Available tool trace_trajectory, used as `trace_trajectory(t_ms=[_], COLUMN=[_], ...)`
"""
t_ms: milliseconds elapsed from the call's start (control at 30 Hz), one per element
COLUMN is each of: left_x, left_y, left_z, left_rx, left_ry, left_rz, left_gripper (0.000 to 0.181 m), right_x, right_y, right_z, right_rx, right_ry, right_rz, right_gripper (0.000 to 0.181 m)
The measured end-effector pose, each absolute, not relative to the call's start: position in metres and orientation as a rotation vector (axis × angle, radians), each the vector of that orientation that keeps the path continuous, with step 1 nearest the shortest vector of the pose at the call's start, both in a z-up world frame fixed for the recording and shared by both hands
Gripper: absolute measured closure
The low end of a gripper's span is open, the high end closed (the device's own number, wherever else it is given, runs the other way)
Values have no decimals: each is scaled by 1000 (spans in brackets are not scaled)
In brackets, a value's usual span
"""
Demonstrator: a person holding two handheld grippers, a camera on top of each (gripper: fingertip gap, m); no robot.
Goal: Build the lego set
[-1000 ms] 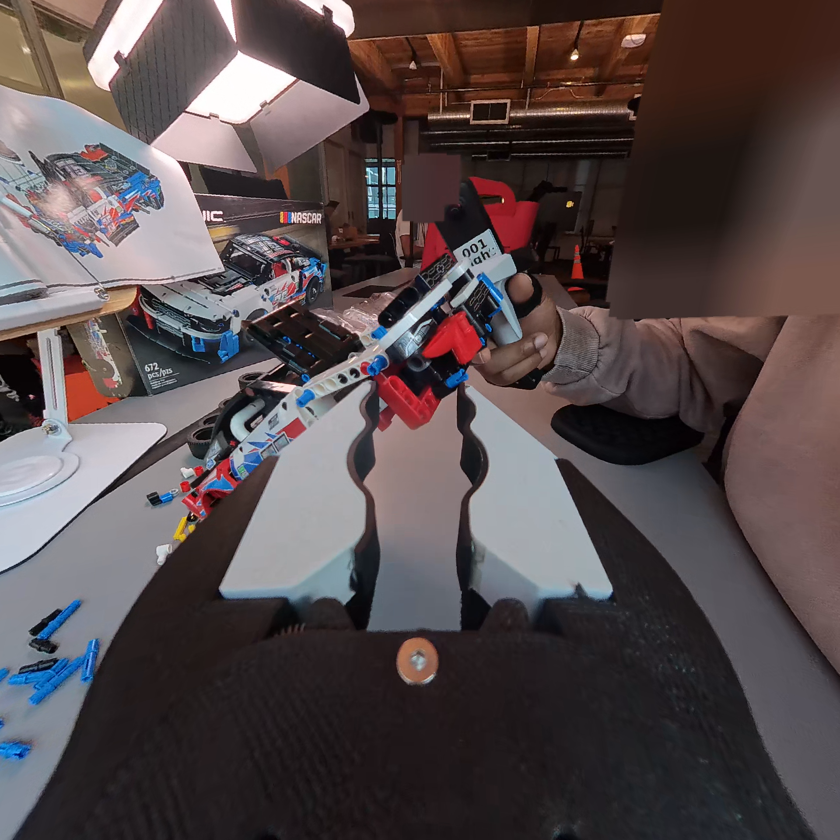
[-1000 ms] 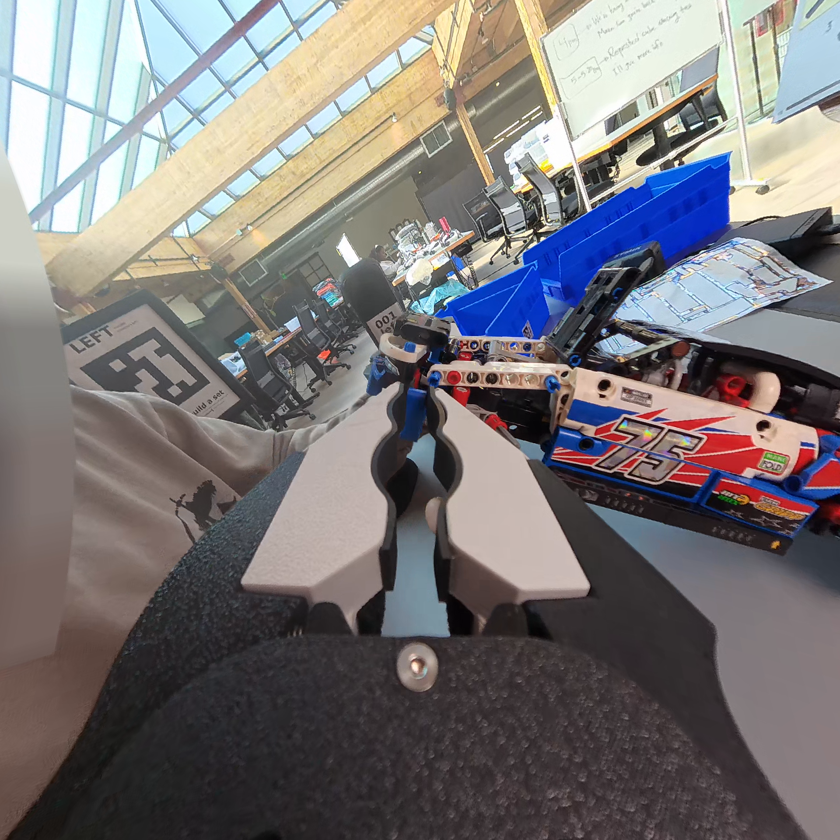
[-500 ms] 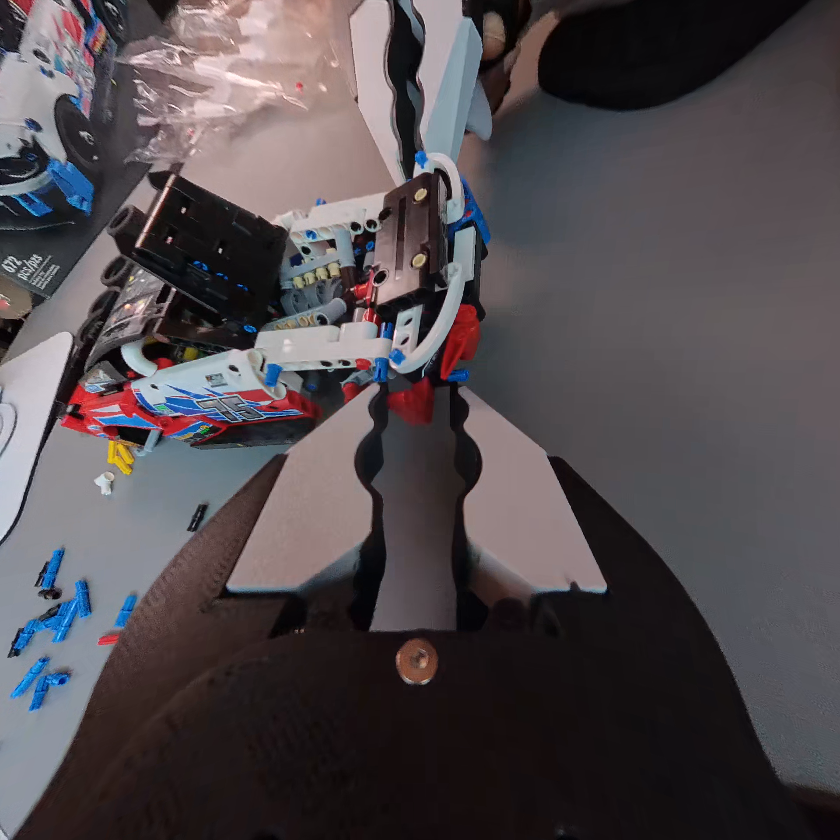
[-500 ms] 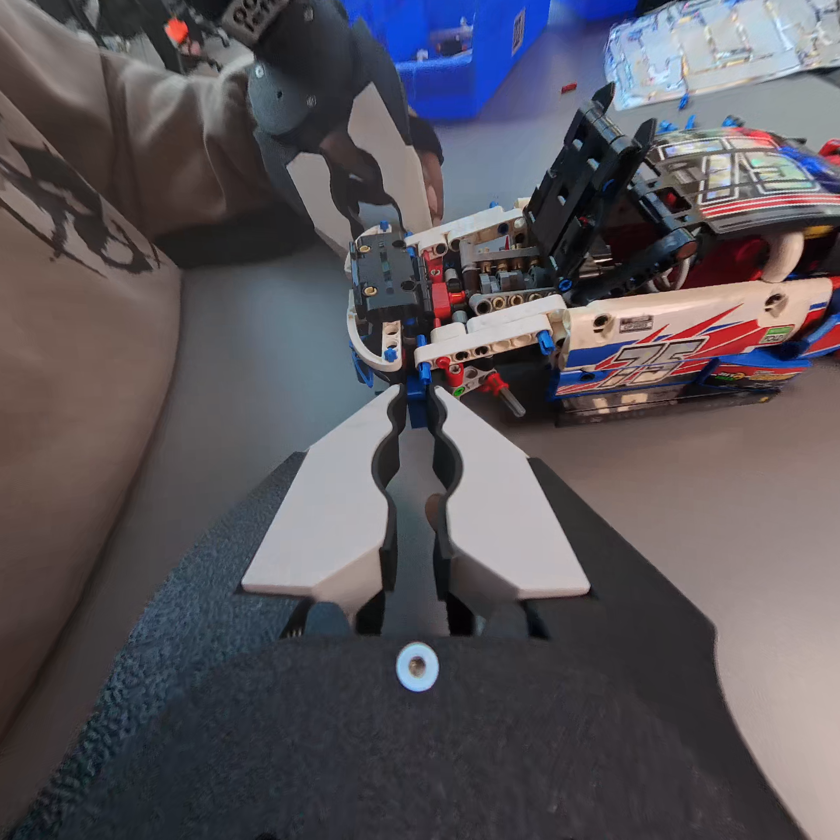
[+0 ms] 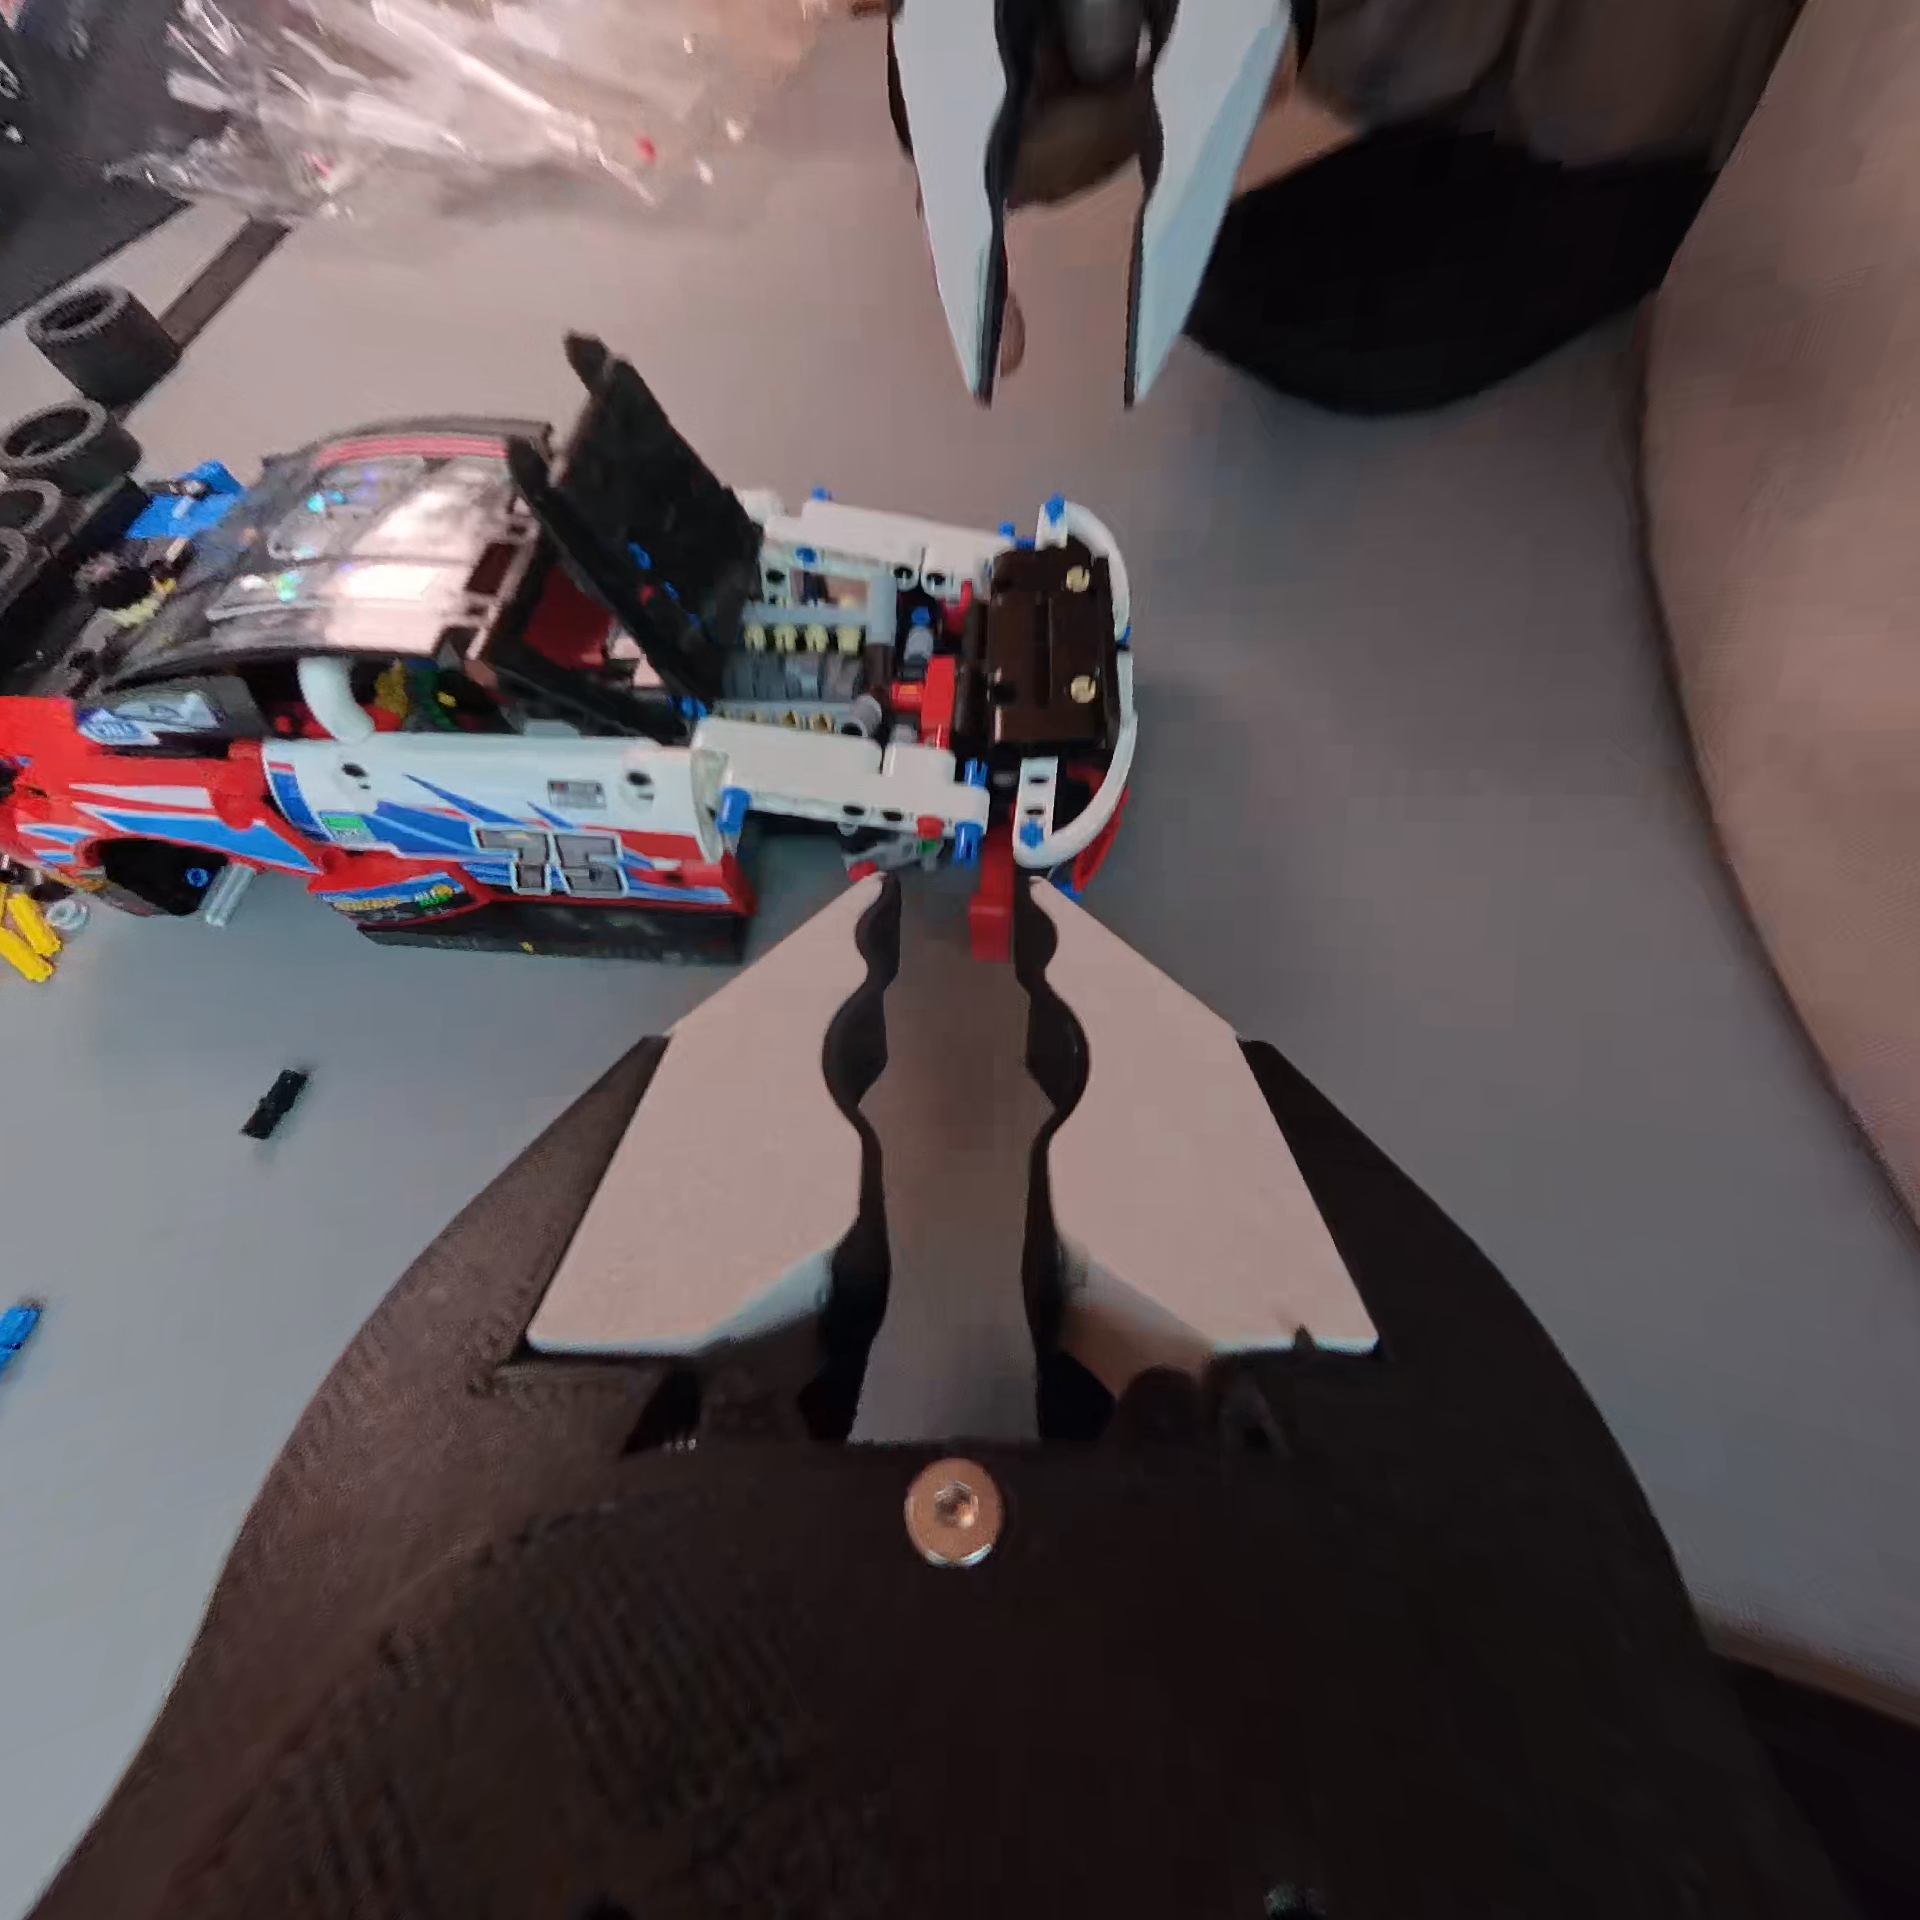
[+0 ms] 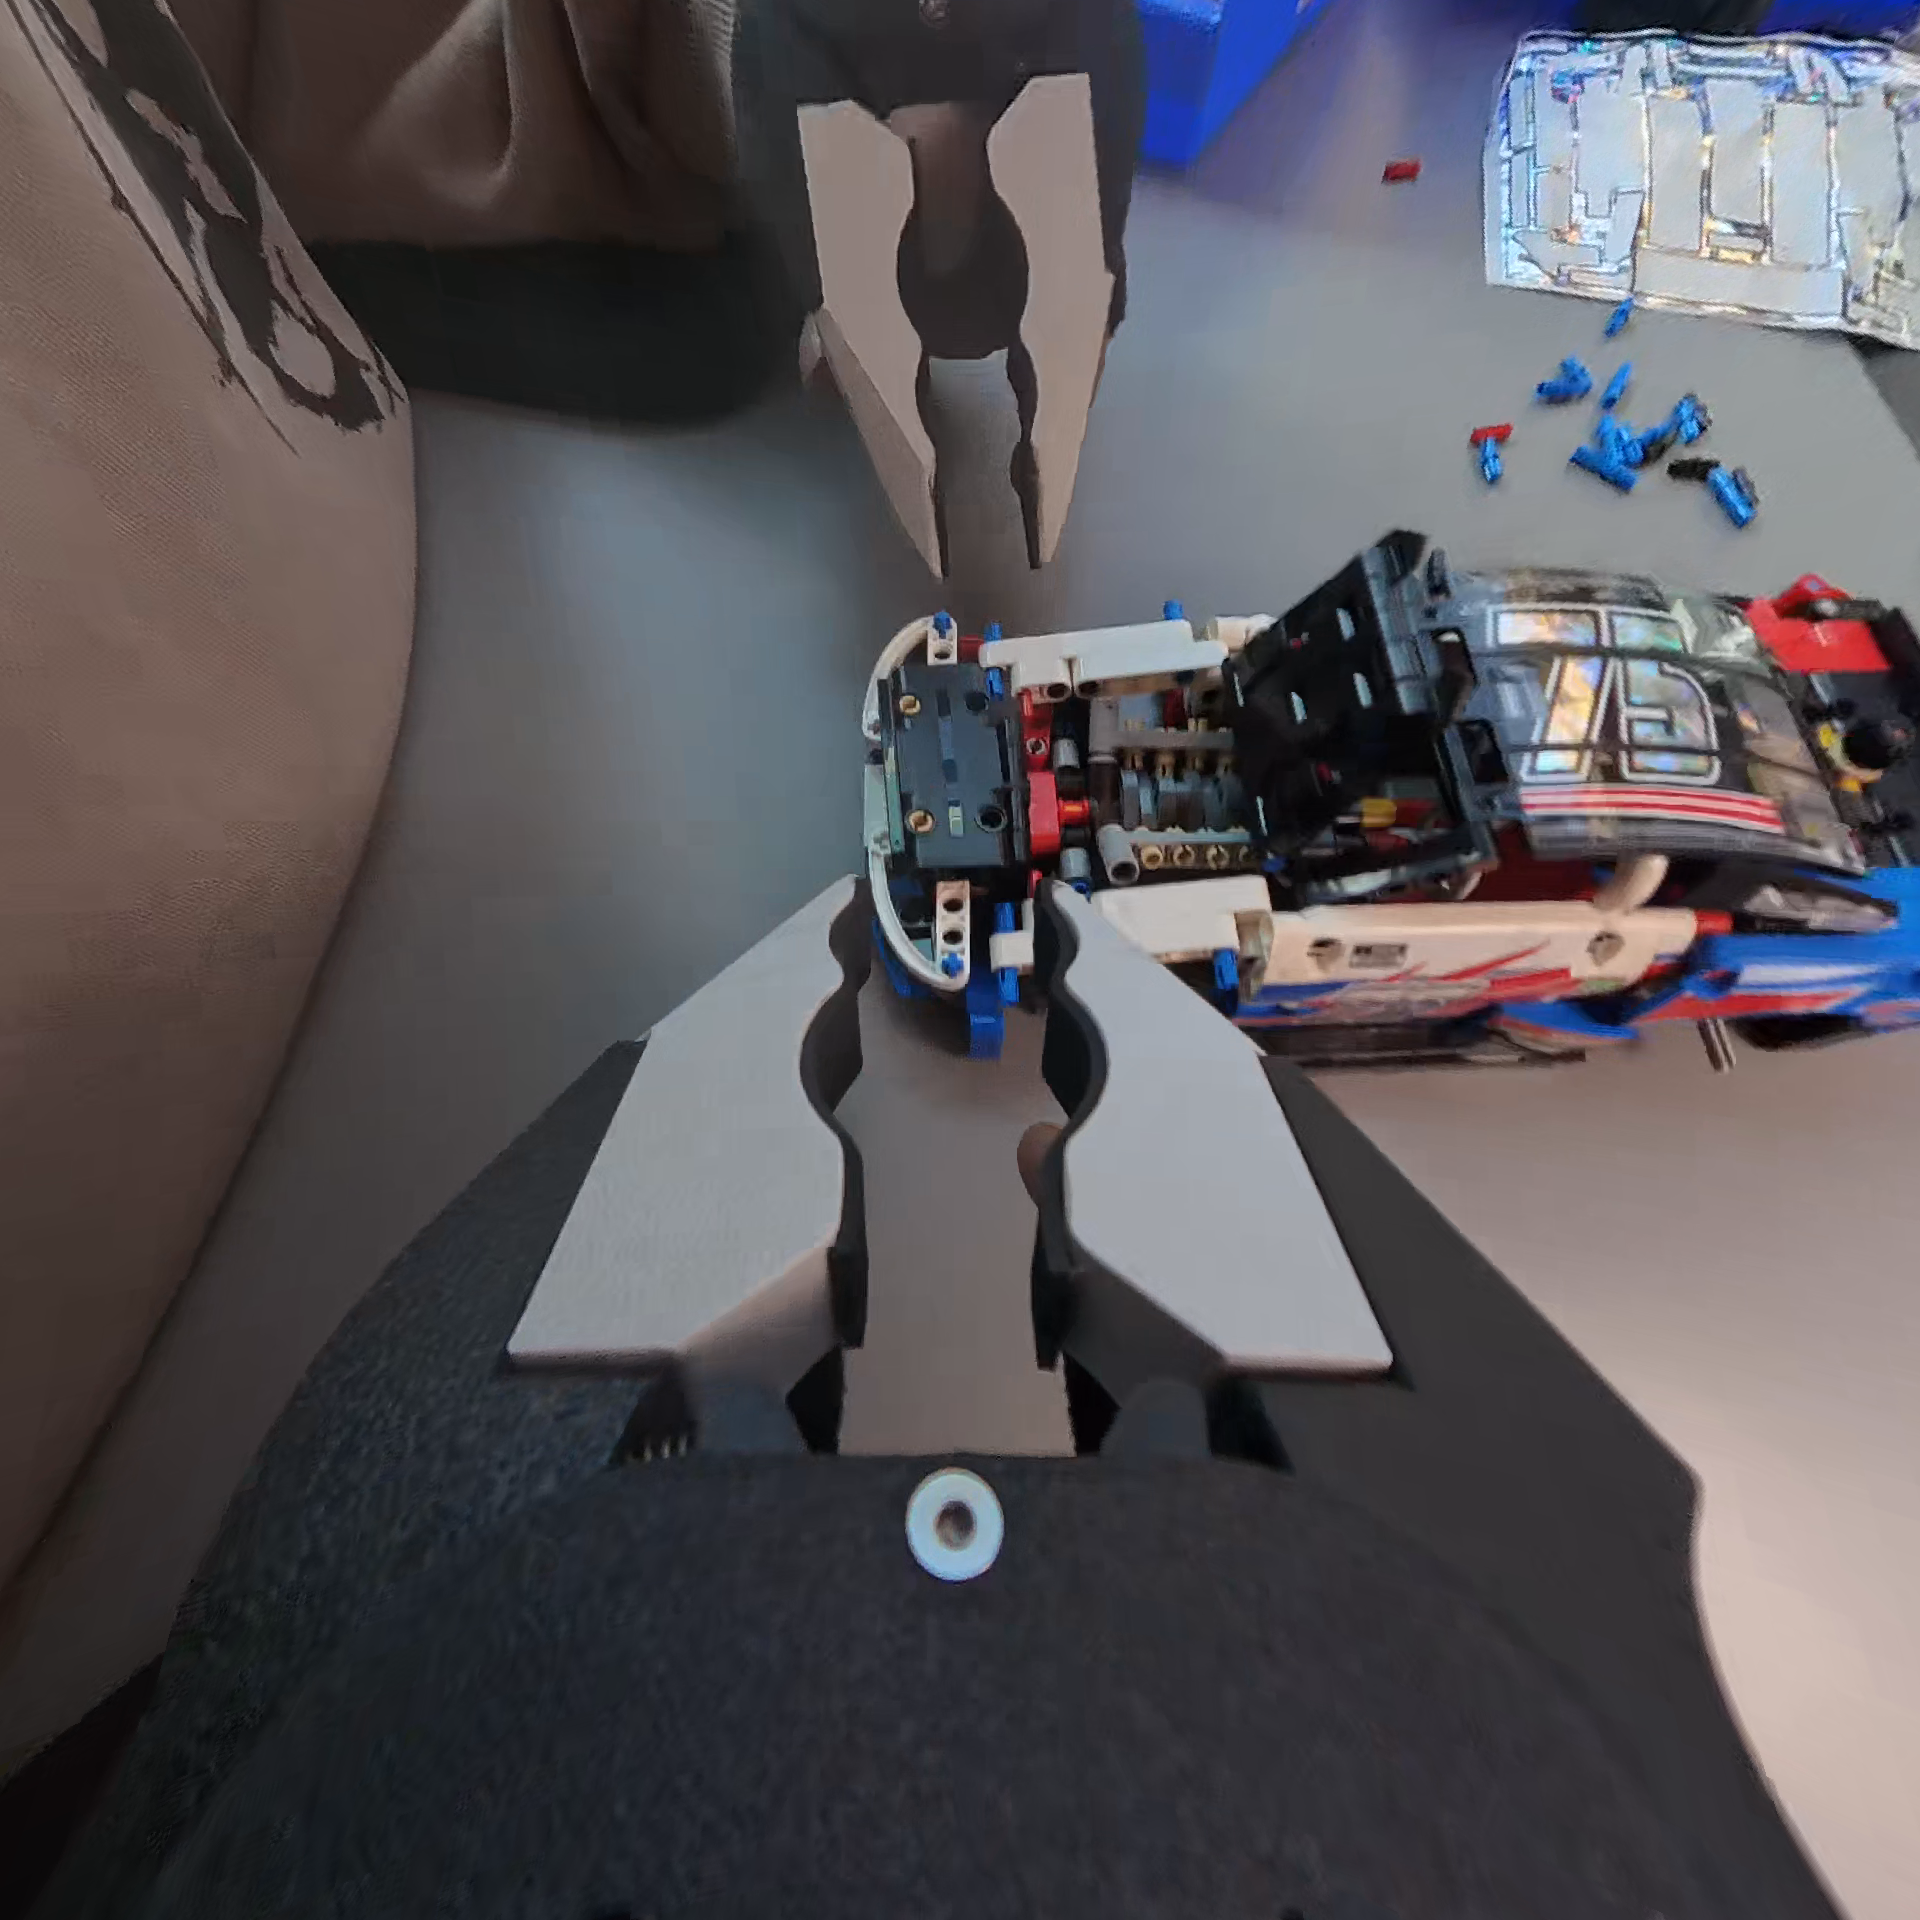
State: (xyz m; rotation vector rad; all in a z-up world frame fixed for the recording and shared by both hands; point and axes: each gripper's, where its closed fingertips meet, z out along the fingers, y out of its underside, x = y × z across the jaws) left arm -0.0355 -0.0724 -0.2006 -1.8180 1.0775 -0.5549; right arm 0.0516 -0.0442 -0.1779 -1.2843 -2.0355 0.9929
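The right gripper (image 6: 951,914) hangs over a grey table (image 6: 1455,1299) with its jaws apart, a gap on each side of the blue piece (image 6: 985,1013) at the front corner of the toy race car (image 6: 1351,831). The car lies lengthwise to the right with its black hood (image 6: 1340,717) propped up and the engine bay open. Across the car's nose the left gripper (image 6: 987,566) points down, also spread, while loose blue pins (image 6: 1631,436) and a sticker sheet (image 6: 1704,177) lie beyond.

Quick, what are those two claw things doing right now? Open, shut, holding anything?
Left gripper: open, empty, its tips at the car's red front piece.
Right gripper: open, empty, its tips around the car's blue front piece.
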Motion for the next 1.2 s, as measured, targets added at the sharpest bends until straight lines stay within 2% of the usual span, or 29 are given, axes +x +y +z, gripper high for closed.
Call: trace_trajectory(t_ms=[100,267,400,767,1000,1200], left_x=[-19,-2,2,11,16,17], left_y=[-70,-68,-64,-62,-57,-57], left_z=[-186,-200,-200,-181,-197,-199], left_rx=[-1778,-1834,-1841,-1851,-1958,-2045], left_ry=[1042,1109,1110,1037,1097,1107], left_rz=[-632,-595,-608,-730,-656,-698], left_gripper=[162,157,161,159,170,169], right_x=[32,23,25,30,30,30], right_y=[-51,-52,-54,-53,-53,-53], right_z=[-190,-205,-206,-207,-207,-207], right_rx=[-1233,-1253,-1292,-1308,-1316,-1319], right_ry=[-2130,-2223,-2225,-2205,-2194,-2180], right_rz=[870,835,870,894,911,944], right_gripper=[150,149,157,157,157,157])
